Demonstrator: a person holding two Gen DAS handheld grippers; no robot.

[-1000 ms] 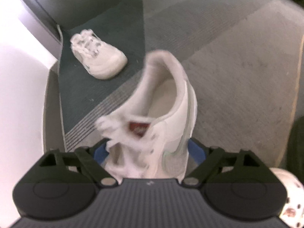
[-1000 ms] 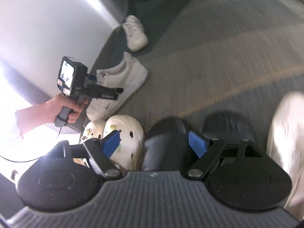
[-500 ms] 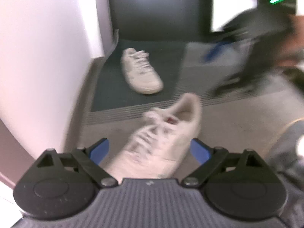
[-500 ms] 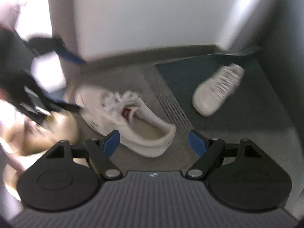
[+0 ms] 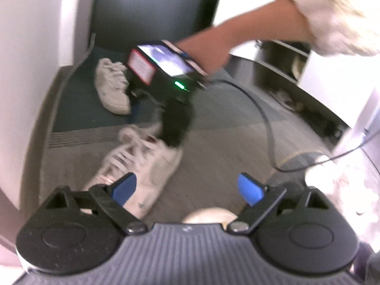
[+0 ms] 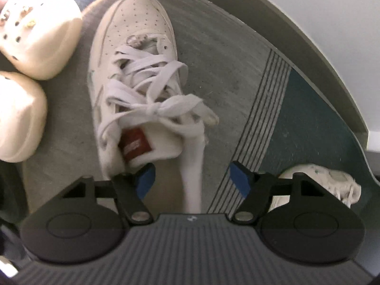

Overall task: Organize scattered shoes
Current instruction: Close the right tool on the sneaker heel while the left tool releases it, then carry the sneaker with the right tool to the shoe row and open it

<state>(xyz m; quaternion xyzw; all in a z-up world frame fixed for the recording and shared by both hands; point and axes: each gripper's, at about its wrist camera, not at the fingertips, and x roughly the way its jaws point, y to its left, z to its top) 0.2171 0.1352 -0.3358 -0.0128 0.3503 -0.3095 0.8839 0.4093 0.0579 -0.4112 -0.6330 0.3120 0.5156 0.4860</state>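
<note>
The right tongs [image 6: 191, 178] point steeply down over a white leather lace-up sneaker with a red tongue label [image 6: 133, 76] that lies on the grey carpet floor [image 6: 220, 66]. Their jaws have just been closing but remain apart: one blue pad [image 6: 144, 178] sits inside the shoe's opening near the tongue, the other [image 6: 239, 178] outside the collar, so the white collar wall stands between them without either pad pressing on it. Two cream clogs with small charms [image 6: 40, 40] rest just beside the sneaker's toe, near the picture's left edge. A second white lace-up sneaker [image 6: 332, 180] lies on the dark teal mat [image 6: 315, 128], partly hidden behind the tongs' arm; a ribbed grey strip separates mat from carpet.

From the left wrist view, the left tongs [image 5: 187, 187] are spread wide and hold nothing. The first sneaker [image 5: 142, 166] lies on the carpet ahead of them, with one blue pad [image 5: 124, 187] in front of its toe end. The right tongs' black handle unit, with a lit screen and green light [image 5: 163, 68], reaches down into the sneaker's heel end, carried by a bare forearm [image 5: 237, 35] with a pale sleeve [image 5: 332, 16]. A black cable [image 5: 266, 123] trails from it. The second sneaker [image 5: 111, 85] sits on the mat near a white wall [image 5: 30, 47]. A dark shelf unit [image 5: 280, 59] stands in the background.
</note>
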